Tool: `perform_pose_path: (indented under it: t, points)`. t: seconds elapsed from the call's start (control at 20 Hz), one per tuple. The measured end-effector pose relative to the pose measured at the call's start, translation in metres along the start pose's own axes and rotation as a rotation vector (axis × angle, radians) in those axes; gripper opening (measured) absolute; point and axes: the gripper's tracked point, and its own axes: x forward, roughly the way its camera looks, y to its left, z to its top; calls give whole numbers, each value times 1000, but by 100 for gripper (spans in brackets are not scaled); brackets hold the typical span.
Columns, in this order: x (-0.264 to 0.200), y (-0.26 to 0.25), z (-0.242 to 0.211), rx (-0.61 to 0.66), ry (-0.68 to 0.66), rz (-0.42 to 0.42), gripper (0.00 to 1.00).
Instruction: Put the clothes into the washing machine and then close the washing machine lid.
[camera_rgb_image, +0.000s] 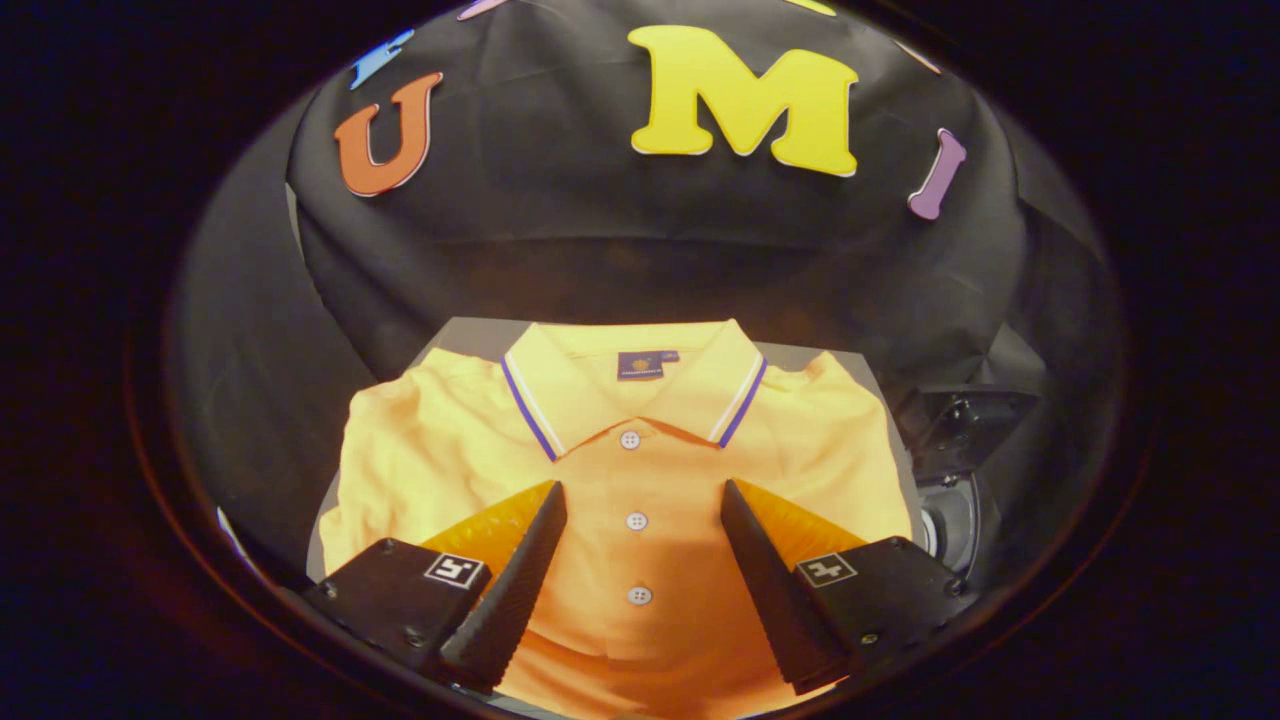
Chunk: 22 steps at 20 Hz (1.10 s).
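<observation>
An orange polo shirt (640, 470) lies folded flat on a grey surface (470, 335), collar away from me, with a blue and white stripe on the collar edge and three white buttons down the placket. My gripper (643, 495) hovers open just over the shirt's chest. Its two fingers stand wide apart on either side of the button placket, with nothing between them but the cloth below. Whether the fingertips (545, 505) touch the fabric I cannot tell.
To the right of the shirt, past the right finger, stands a dark device with a round opening or dial (950, 520) and a black block (960, 425) above it. Black cloth hangs behind and around the grey surface.
</observation>
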Motion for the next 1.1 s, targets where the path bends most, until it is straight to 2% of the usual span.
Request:
perform_pose_path:
  t: [0.1, 0.3, 0.45, 0.5, 0.55, 0.6, 0.65, 0.75, 0.85, 1.1]
  points:
    - [1, 1, 0, -35, -3, 17, 95]
    - [9, 2, 6, -56, 0, 50, 83]
    - [10, 3, 6, -92, -21, 83, 43]
    - [9, 1, 10, -118, -46, 84, 41]
    - [10, 0, 9, -128, -66, 85, 23]
    - [6, -1, 11, -150, -75, 84, 13]
    - [8, -2, 8, -160, -80, 85, 9]
    - [5, -3, 5, -122, -79, 126, 7]
    - [1, -6, 3, -84, -78, 176, 6]
    - [-41, -24, 0, -85, -167, 205, 5]
